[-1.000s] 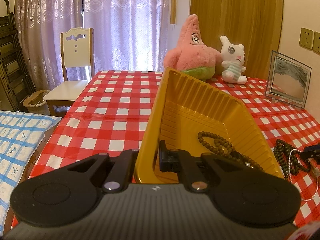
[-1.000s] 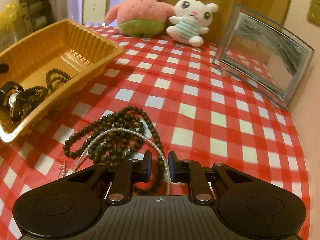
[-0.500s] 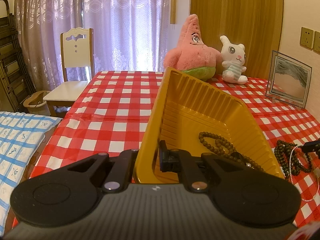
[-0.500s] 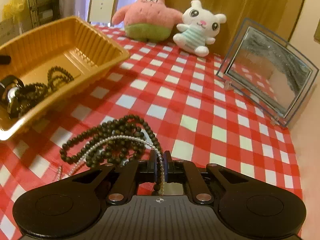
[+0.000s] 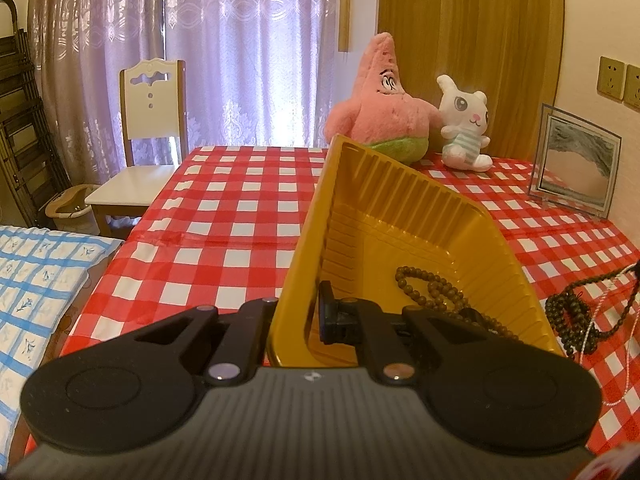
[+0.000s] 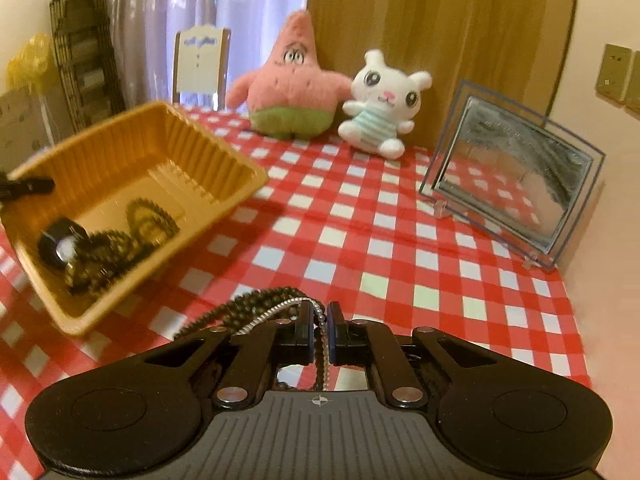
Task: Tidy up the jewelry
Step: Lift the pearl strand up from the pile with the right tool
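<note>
Tray: the yellow tray (image 5: 404, 216) is sitting on the checked tablecloth (image 5: 224, 208); it is judged light, thin and springy, so the wall is the place to pinch it, and the left gripper (image 5: 298, 320) is clamped shut on that near wall, one finger outside and one inside.
Strands in tray: a brown bead string (image 5: 436, 292) and a small dark round piece (image 6: 60, 246) are already lying at the near end.
Strands in hand: the dark bead necklace (image 6: 256, 300) and the silver chain (image 6: 320, 320) are limp, light and slippery, likely to tangle or slide; gripping both strands together is judged safest.
Right gripper: the right gripper (image 6: 319, 330) is pinching both strands, jaws nearly together.
Change: the right jaws have just been closing on the strands, and the heap that was lying flat is now hanging off the cloth; the tray and left grip are unchanged.
</note>
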The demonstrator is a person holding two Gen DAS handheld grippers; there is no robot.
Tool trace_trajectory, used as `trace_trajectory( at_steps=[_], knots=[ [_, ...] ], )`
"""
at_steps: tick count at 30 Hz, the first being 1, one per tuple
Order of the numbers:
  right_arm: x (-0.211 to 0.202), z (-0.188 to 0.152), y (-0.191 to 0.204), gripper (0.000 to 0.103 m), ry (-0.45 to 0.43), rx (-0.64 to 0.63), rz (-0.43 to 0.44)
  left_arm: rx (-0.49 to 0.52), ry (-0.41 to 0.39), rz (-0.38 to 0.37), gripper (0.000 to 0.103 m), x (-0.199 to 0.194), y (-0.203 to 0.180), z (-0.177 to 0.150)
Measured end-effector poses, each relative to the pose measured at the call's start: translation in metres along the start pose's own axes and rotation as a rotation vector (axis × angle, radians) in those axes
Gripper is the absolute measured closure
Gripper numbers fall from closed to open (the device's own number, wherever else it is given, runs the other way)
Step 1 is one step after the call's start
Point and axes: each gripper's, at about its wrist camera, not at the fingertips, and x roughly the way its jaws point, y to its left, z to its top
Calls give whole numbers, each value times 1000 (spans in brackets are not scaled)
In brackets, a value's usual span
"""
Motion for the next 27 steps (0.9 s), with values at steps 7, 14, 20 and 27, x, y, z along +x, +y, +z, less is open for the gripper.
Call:
trace_trajectory(
  at_steps=[7, 14, 20, 27],
  knots=[
    [-34, 6, -6, 97, -20, 36, -4, -7, -8, -1, 97, -1, -4, 1],
    [-7, -26, -31, 97, 131, 166, -98, -5, -10, -3, 97, -1, -5, 2],
    [15, -55, -48, 96, 190, 261, -135, -1, -10, -2, 97, -2, -6, 2],
    [18, -62, -44, 90, 217, 179, -131, -3, -10, -1, 97, -2, -6, 2]
  ],
)
